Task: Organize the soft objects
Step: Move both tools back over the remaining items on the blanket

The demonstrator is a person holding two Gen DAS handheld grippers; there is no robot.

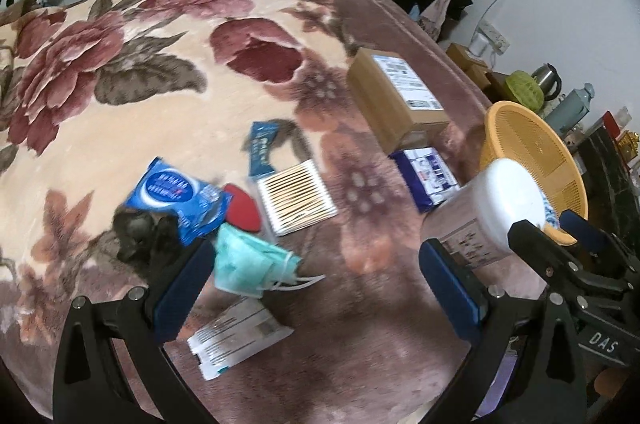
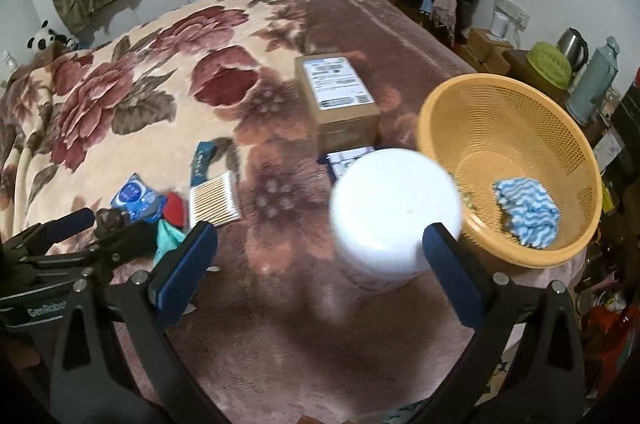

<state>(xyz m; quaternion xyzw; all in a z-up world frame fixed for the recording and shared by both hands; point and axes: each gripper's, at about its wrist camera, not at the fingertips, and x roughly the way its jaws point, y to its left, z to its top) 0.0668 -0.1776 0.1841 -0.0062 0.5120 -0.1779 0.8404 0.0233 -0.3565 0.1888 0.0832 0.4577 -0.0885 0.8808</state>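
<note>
Both claws, left claw point(image 1: 316, 278) and right claw point(image 2: 320, 256), gaped wide and empty. The teal mask point(image 1: 250, 264), limp and light, looked best pinched mid-fold, not by its straps.

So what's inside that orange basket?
The orange basket holds a blue-and-white wavy-striped cloth. The white jar hides a little of its near-left side, so anything there can't be seen.

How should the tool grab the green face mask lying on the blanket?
Best to pinch the green face mask across its folded, puffed-up body, coming straight down from above. It lies flat on the soft blanket, so there is no edge to slide under, and the thin white ear loops would probably slip. The left tool is open and nearest.
</note>
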